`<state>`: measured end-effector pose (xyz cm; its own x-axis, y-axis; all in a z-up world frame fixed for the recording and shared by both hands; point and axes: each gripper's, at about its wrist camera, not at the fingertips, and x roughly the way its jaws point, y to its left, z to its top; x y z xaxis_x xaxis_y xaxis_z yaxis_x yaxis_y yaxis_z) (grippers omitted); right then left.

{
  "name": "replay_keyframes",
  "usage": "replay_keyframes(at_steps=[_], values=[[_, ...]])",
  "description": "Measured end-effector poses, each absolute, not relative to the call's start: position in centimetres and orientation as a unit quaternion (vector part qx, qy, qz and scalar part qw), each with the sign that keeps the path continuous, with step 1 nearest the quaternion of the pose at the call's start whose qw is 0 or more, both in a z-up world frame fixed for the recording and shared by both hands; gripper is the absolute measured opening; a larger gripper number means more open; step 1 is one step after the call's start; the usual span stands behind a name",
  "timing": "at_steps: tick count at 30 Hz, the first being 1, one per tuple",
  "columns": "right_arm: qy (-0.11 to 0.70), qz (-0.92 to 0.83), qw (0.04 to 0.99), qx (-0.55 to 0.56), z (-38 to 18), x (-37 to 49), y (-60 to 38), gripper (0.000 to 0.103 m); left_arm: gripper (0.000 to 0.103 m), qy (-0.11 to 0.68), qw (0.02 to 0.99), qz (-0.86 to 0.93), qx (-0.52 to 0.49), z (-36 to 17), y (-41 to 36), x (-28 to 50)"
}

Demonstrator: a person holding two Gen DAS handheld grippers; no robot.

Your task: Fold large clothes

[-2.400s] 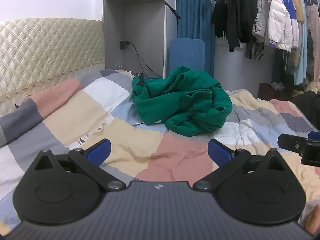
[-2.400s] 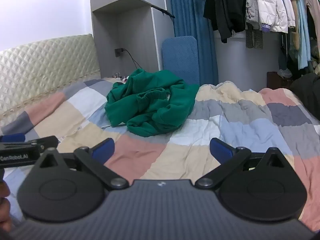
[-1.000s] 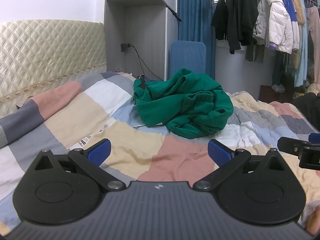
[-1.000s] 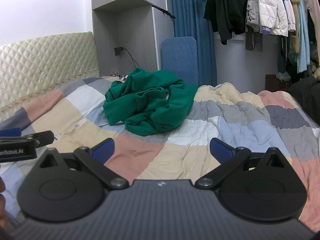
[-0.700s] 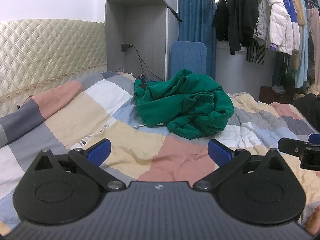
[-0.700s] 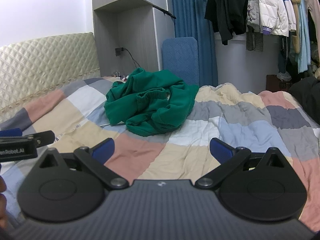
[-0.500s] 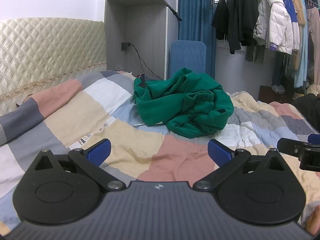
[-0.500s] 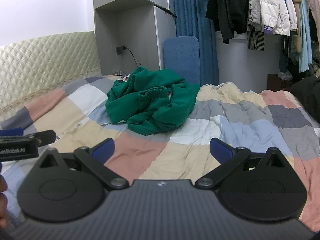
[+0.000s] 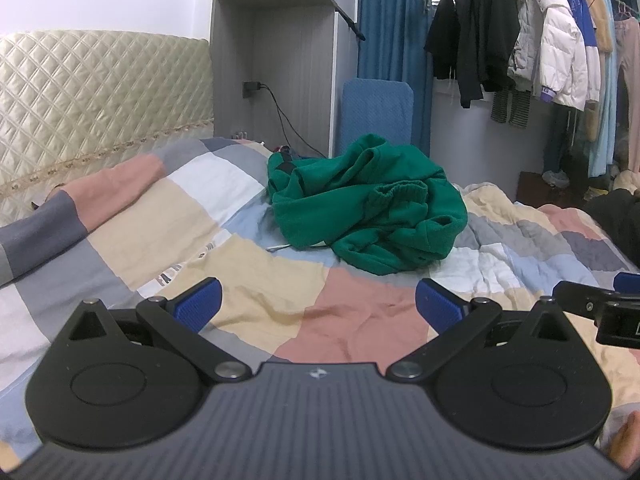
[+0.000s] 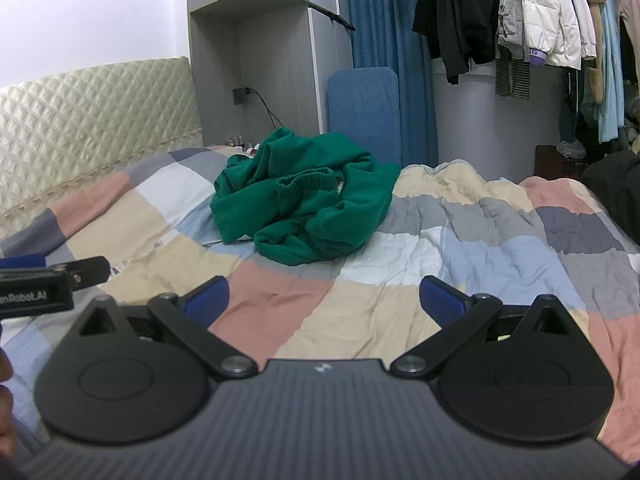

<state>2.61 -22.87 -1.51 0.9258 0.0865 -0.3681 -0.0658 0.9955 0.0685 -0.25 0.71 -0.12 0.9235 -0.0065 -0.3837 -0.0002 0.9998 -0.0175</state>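
A crumpled green garment (image 9: 368,204) lies in a heap on the checked quilt (image 9: 248,280), toward the far side of the bed; it also shows in the right wrist view (image 10: 304,204). My left gripper (image 9: 318,304) is open and empty, held above the quilt well short of the garment. My right gripper (image 10: 324,298) is open and empty, also short of the heap. The right gripper's finger shows at the right edge of the left wrist view (image 9: 592,304); the left gripper's finger shows at the left edge of the right wrist view (image 10: 60,276).
A padded headboard (image 9: 100,92) runs along the left. A grey cabinet (image 9: 276,60), a blue board (image 9: 378,108) and a blue curtain (image 9: 392,20) stand behind the bed. Hanging coats (image 9: 520,40) fill the right. A dark garment (image 10: 616,184) lies at the bed's right edge.
Both grippers have drifted slightly, the right one tilting up a little and nearer the heap. Both stay open; the garment has not moved.
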Motion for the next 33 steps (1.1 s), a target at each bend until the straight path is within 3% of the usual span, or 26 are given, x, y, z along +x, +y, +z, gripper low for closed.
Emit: replay_keyframes(at_steps=[33], values=[[0.187, 0.028, 0.981, 0.047, -1.5, 4.1, -22.7, 0.103, 0.103, 0.189, 0.98, -0.048, -0.044, 0.7, 2.3, 1.5]])
